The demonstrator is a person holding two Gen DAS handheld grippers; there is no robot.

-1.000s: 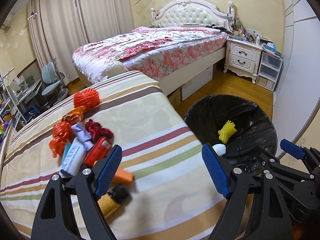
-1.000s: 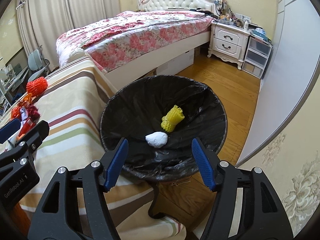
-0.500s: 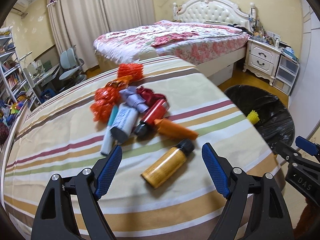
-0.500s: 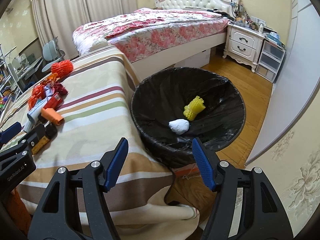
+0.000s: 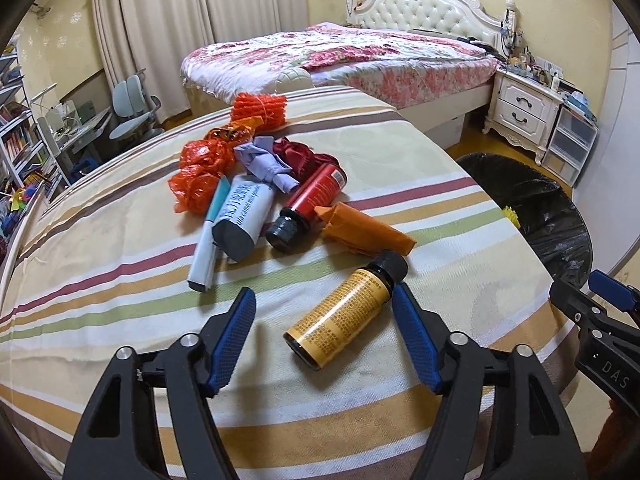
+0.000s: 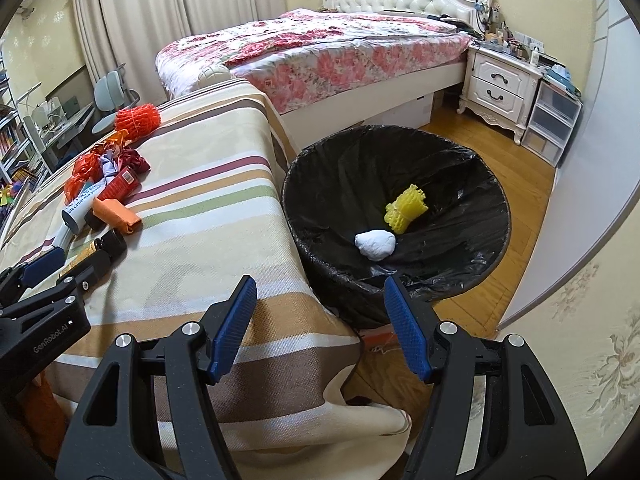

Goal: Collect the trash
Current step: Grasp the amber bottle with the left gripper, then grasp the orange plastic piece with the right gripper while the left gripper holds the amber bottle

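Note:
A yellow bottle with a black cap [image 5: 345, 311] lies on the striped cloth between the blue pads of my left gripper [image 5: 324, 322], whose jaws are closing; the right pad is close to the bottle, the left pad stands apart. Behind it lie an orange wrapper [image 5: 366, 232], a red bottle [image 5: 312, 202], a white tube [image 5: 244, 214], a pen [image 5: 208, 236] and crumpled orange, purple and red scraps [image 5: 224, 152]. My right gripper [image 6: 320, 322] is open and empty over the table's edge, near the black-lined bin [image 6: 460, 168], which holds a yellow foam net [image 6: 406, 208] and a white wad [image 6: 376, 243].
The striped table cloth [image 6: 224, 200] hangs over the near edge. A bed with a floral cover [image 6: 320, 48] stands behind; a white nightstand [image 6: 496, 80] and plastic drawers [image 6: 554, 120] are at the right. Shelves and a chair [image 5: 132, 108] fill the left.
The left gripper swung left from the bin side to the trash pile, came down around the yellow bottle, and its jaws narrowed. The right view shifted left, bringing more of the table in.

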